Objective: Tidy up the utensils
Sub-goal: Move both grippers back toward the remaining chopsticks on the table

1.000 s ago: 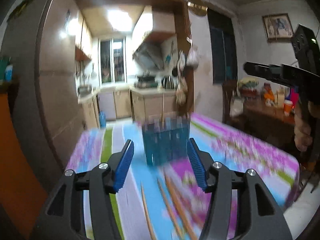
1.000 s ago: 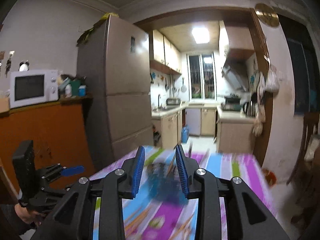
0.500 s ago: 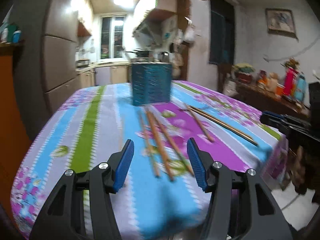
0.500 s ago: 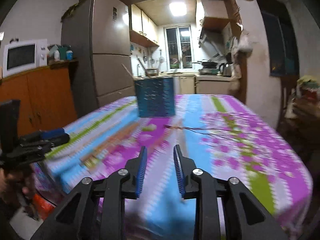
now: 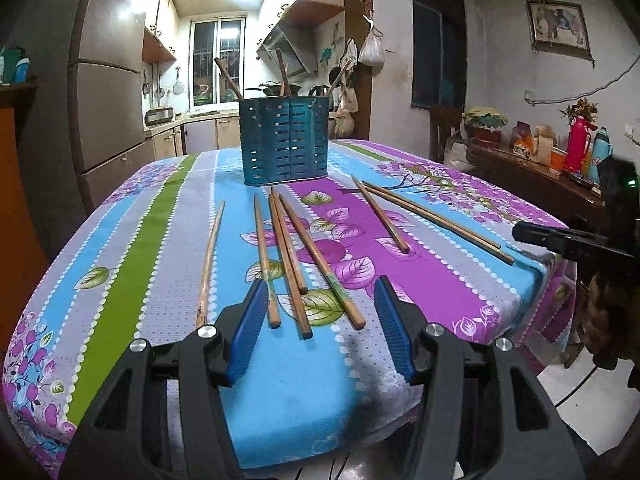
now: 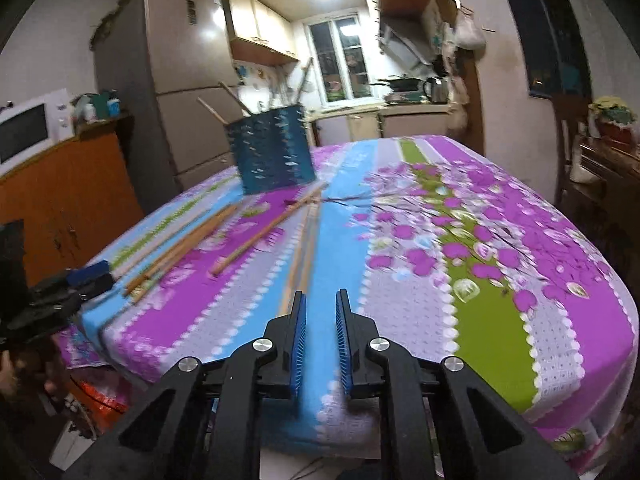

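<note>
Several wooden chopsticks (image 5: 286, 258) lie loose on the flowered tablecloth (image 5: 420, 280). A blue slotted utensil holder (image 5: 283, 145) stands upright behind them with a few sticks in it. My left gripper (image 5: 320, 304) is open and empty, just above the near ends of the middle chopsticks. My right gripper (image 6: 321, 314) is at the table's near edge, jaws a narrow gap apart and empty, by one chopstick (image 6: 298, 258). The holder (image 6: 272, 152) and chopsticks (image 6: 256, 236) show blurred in the right wrist view. The right gripper (image 5: 560, 240) also shows in the left wrist view.
A refrigerator (image 5: 108, 120) stands left of the table. A sideboard (image 5: 536, 176) with bottles and a red flask stands on the right. A microwave (image 6: 28, 128) sits on an orange cabinet (image 6: 60, 200). The kitchen lies behind the table.
Both grippers have dropped down and pulled back to the table's near edge, now looking along the tabletop. The right jaws have narrowed. Nothing was taken hold of.
</note>
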`<state>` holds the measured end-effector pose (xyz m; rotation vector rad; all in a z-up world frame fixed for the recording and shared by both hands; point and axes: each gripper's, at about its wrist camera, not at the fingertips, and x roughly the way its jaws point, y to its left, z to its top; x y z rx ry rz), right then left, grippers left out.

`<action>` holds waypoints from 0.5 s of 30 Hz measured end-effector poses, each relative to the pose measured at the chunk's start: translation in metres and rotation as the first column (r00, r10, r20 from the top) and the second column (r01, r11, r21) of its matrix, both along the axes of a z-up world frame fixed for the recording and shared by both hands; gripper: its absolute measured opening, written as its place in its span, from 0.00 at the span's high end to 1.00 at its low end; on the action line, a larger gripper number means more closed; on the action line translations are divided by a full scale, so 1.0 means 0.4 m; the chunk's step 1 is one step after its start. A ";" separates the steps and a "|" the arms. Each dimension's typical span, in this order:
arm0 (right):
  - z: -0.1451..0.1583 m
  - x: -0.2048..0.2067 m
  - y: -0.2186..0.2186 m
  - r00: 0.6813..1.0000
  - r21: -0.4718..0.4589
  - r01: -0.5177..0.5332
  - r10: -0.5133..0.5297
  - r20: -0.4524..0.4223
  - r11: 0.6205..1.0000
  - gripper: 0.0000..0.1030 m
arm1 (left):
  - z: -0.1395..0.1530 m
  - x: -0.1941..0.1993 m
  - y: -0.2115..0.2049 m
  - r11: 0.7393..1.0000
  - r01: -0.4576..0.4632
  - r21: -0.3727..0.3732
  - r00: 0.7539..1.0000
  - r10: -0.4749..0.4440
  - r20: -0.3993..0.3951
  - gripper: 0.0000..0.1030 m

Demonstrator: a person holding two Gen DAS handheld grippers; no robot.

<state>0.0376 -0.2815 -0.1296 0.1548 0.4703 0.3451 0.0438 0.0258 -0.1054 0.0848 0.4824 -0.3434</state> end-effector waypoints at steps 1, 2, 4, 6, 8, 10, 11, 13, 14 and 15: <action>0.007 -0.004 0.018 1.000 0.008 -0.023 0.023 0.004 1.000 0.84 | -0.002 0.000 -0.003 1.000 -0.001 0.004 1.000 0.001 -0.002 0.49; 0.014 -0.006 0.041 0.999 0.010 -0.042 0.041 0.005 0.999 0.84 | -0.005 0.000 -0.007 1.000 0.000 0.006 1.000 0.000 -0.004 0.49; 0.023 -0.001 0.093 0.998 0.008 -0.052 0.052 0.018 0.999 0.83 | -0.010 0.002 -0.016 1.000 0.004 0.008 1.000 -0.003 -0.008 0.49; 0.024 0.025 0.152 0.998 0.013 -0.055 0.055 0.016 0.998 0.82 | -0.009 0.005 -0.022 1.000 -0.001 0.006 1.000 0.001 -0.003 0.49; 0.017 0.057 0.209 0.999 0.004 -0.040 0.040 0.023 0.999 0.80 | 0.003 0.008 -0.018 1.000 -0.017 -0.006 1.000 0.017 0.012 0.49; 0.002 0.091 0.249 1.000 -0.007 -0.030 0.030 0.001 1.000 0.80 | 0.011 0.008 -0.005 0.999 -0.037 -0.013 0.999 0.037 0.025 0.49; -0.004 0.103 0.270 1.000 -0.025 -0.025 0.025 -0.003 0.999 0.80 | 0.015 0.009 0.004 0.999 -0.048 -0.017 0.998 0.048 0.029 0.49; -0.010 0.114 0.300 1.000 -0.057 -0.019 0.019 0.000 0.998 0.80 | 0.020 0.010 0.032 0.997 -0.069 -0.024 0.997 0.070 0.035 0.49; -0.012 0.115 0.309 1.000 -0.071 -0.012 0.012 0.001 0.997 0.80 | 0.020 0.012 0.045 0.997 -0.077 -0.026 0.996 0.078 0.034 0.49; -0.017 0.120 0.323 1.000 -0.089 0.004 -0.004 0.001 0.996 0.80 | 0.020 0.014 0.055 0.996 -0.081 -0.028 0.996 0.082 0.032 0.49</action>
